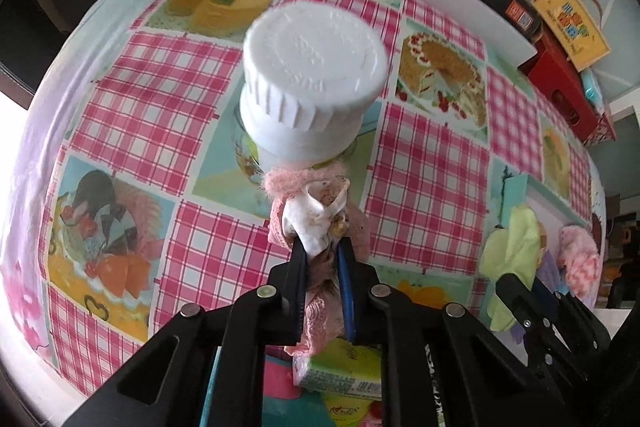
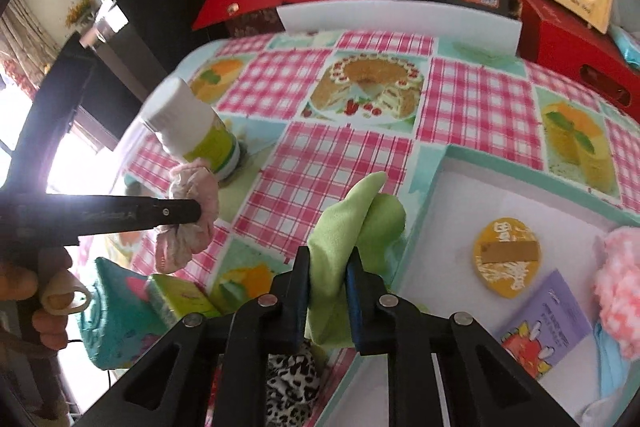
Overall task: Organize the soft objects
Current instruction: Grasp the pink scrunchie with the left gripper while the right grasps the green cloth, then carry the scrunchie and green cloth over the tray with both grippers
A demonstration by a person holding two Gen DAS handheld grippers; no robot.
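My left gripper [image 1: 322, 247] is shut on a pink knitted soft piece [image 1: 316, 215] with a white tag, held above the table right in front of a white-capped bottle [image 1: 312, 75]. From the right wrist view the left gripper [image 2: 192, 211] holds that pink piece [image 2: 192, 223] beside the bottle [image 2: 192, 123]. My right gripper [image 2: 328, 263] is shut on a green cloth [image 2: 352, 223], held near the left rim of a white tray [image 2: 440, 195]. The green cloth [image 1: 512, 259] and right gripper [image 1: 524, 291] show at the left wrist view's right edge.
A checked cake-print tablecloth [image 2: 340, 163] covers the table. The tray holds a yellow disc [image 2: 506, 253], a purple card [image 2: 548, 323] and a pink fluffy item [image 2: 620, 291]. A teal bag [image 2: 116, 323], a green packet [image 2: 180, 299] and leopard fabric [image 2: 292, 383] lie at the near edge. Red boxes [image 2: 576, 43] stand behind.
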